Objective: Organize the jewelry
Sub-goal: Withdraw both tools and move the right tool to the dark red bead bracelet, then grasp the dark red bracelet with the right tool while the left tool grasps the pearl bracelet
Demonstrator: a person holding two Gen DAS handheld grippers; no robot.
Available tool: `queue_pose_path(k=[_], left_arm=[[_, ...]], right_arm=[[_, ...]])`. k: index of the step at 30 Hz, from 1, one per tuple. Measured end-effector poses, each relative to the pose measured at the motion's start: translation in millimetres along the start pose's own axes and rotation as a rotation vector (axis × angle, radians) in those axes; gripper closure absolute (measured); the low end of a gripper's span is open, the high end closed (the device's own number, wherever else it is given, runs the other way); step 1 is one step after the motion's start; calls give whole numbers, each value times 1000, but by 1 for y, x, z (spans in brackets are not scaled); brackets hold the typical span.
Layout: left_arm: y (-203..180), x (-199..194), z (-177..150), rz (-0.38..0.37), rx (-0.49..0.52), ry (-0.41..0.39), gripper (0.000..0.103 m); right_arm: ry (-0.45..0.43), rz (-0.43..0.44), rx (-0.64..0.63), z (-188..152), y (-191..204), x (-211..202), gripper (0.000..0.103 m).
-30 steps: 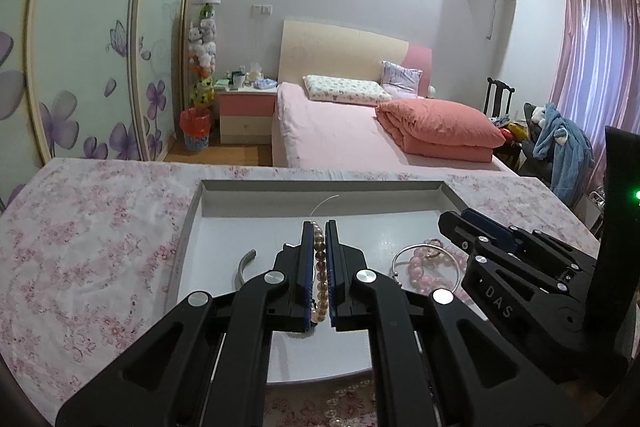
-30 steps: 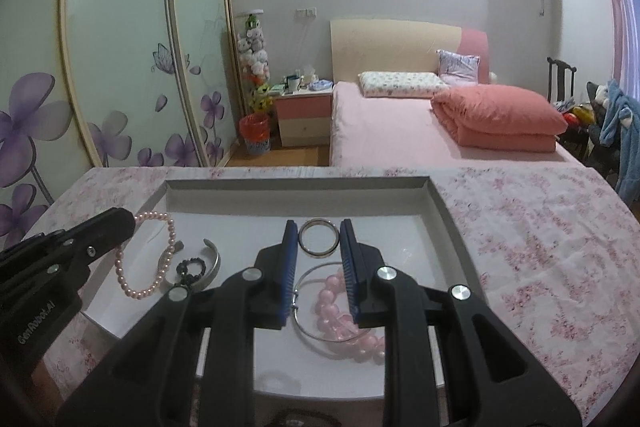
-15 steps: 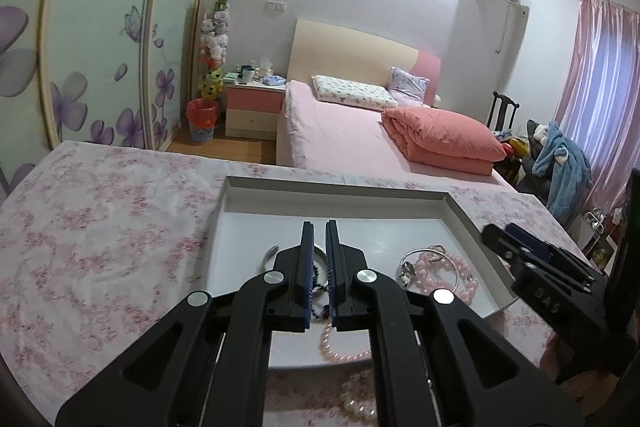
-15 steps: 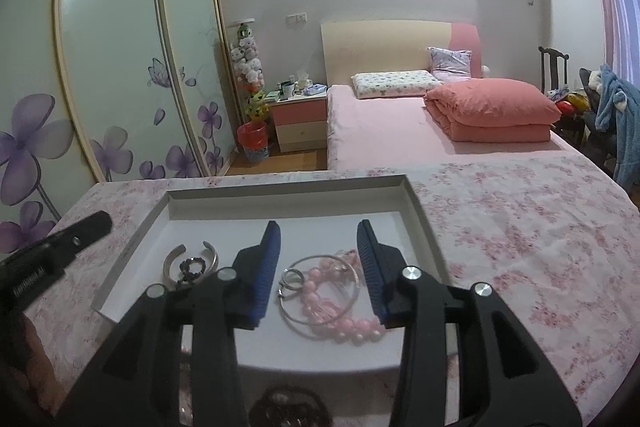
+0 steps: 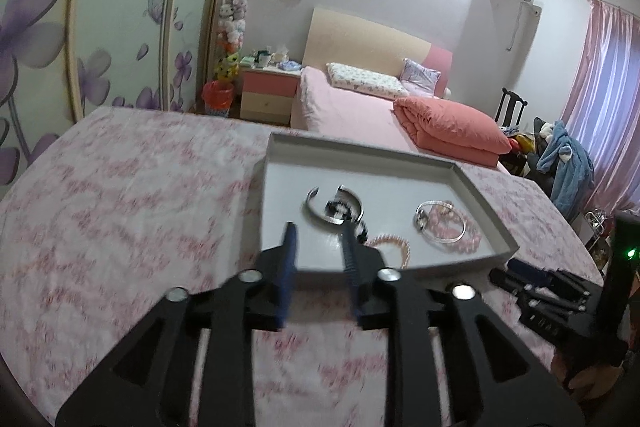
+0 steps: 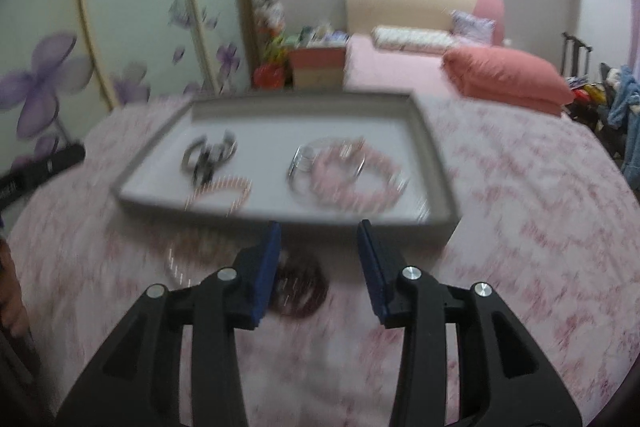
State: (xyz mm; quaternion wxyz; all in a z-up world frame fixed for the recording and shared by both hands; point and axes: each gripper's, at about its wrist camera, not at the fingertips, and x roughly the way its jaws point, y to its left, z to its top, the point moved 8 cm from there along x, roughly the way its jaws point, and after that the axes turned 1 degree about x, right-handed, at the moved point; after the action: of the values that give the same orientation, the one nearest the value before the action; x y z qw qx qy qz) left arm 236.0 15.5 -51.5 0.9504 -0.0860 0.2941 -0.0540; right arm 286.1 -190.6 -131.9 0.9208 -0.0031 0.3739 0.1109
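Dark bracelet (image 6: 298, 287) lies between the parted right tool (image 6: 318, 239).

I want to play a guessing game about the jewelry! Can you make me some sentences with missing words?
1. The bracelets lie inside a shallow grey ____.
2. The dark brown bracelet lies on the flowery cloth, ____ the tray.
3. The fingers of the right gripper hold ____.
4. The silver open cuff lies in the tray's ____ half, seen from the right wrist.

Missing words: tray; outside; nothing; left
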Motion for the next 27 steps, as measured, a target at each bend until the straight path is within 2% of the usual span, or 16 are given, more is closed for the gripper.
queue_pose_path(k=[2,3,5,7,11,13,15,20,23,27], left_arm=[[1,-1,-6,0,-3,13,71],[2,-1,-8,-2,-3,17,71],[1,-2,-12,-9,4,24,67],[-1,-4,-14,-11,14,21,61],[-5,-3,-17,-17,27,27,59],[-7,-1,-19,-21,31,37,59],[-11,2,-22,-27,37,48,59],[-28,13,-33,-58,66,102,59],[-45,24,-42,-81,101,152,59],[-63,44,-56,-74,154,232,59]], right_arm=[[53,13,-14,-9,7,10,59],[63,17,-17,-12,9,11,50],[77,18,-31,-16,14,17,41],[85,12,-45,-19,16,20,40],[114,7,-52,-20,16,27,40],[128,7,-50,-21,16,29,46],[121,13,-63,-22,17,25,65],[123,-2,-91,-27,16,20,88],[123,0,-80,-30,12,16,88],[123,-1,-67,-29,9,16,88]])
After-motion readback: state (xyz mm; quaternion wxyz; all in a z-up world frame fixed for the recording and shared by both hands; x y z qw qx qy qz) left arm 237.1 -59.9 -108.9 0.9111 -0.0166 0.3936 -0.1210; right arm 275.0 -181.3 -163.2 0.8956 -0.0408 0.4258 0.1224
